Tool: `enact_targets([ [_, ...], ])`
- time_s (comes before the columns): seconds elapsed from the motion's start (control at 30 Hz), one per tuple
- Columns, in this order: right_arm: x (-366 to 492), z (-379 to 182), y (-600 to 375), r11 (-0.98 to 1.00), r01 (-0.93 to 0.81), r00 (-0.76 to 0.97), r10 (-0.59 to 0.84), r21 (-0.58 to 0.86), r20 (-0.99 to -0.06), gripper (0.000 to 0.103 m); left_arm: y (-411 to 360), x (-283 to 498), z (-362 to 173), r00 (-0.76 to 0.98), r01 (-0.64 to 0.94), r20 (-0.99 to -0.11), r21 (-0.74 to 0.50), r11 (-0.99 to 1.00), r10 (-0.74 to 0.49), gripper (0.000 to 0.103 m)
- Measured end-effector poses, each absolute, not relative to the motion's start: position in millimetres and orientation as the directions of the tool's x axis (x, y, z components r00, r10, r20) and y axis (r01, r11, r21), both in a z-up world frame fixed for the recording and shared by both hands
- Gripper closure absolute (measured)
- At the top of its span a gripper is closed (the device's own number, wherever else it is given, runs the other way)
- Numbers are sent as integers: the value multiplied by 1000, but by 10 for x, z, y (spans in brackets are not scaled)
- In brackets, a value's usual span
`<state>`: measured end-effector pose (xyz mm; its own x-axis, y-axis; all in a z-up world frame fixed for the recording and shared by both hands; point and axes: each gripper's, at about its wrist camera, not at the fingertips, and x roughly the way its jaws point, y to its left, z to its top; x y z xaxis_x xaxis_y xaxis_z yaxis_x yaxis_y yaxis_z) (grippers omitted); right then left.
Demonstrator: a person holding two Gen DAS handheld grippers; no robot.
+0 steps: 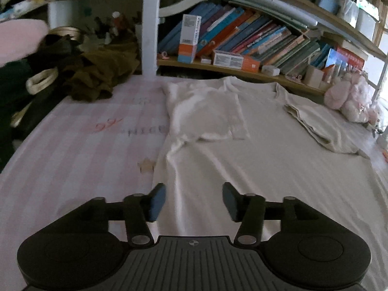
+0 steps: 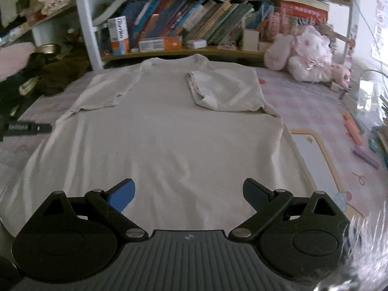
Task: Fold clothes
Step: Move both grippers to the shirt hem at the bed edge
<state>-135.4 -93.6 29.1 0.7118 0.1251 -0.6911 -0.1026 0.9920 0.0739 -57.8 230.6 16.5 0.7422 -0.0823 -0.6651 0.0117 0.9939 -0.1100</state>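
A pale cream T-shirt [image 2: 169, 131] lies flat on the pink bed sheet [image 2: 315, 101], neck toward the bookshelf. Both sleeves are folded inward: the left sleeve [image 1: 208, 111] and the right sleeve [image 2: 223, 89] rest on the body of the shirt. My left gripper [image 1: 194, 202] hovers over the shirt's lower left part, jaws apart with nothing between them. Over the shirt's lower hem, my right gripper [image 2: 189, 195] stands wide open and holds nothing. The T-shirt [image 1: 266, 160] fills the right half of the left wrist view.
A bookshelf [image 2: 184, 19] full of books runs along the far edge of the bed. Dark clothes [image 1: 72, 72] are heaped at the back left. Pink plush toys [image 2: 308, 53] sit at the back right. Coloured markers [image 2: 356, 131] lie on the right.
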Motion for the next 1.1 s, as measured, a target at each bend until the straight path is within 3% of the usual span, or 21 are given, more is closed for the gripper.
enact_targets([
  [0.1,-1433,279,-1060,990,-106,708,140,92,-693,7,2180,-796,151,738,-24,-672,-122,992,-65,27],
  [0.2,-1531,268,-1195,989,-102,706,149,109,-692,7,2037,-961,139,727,-33,-684,-121,992,-59,22],
  [0.63,-2142,176,-1699,987,-91,684,159,134,-712,7,1441,-1726,82,713,-21,-699,-99,995,-55,18],
  [1.1,-2465,78,-1872,978,-49,639,188,205,-746,7,1534,-2259,48,695,-94,-719,-99,991,-6,17],
])
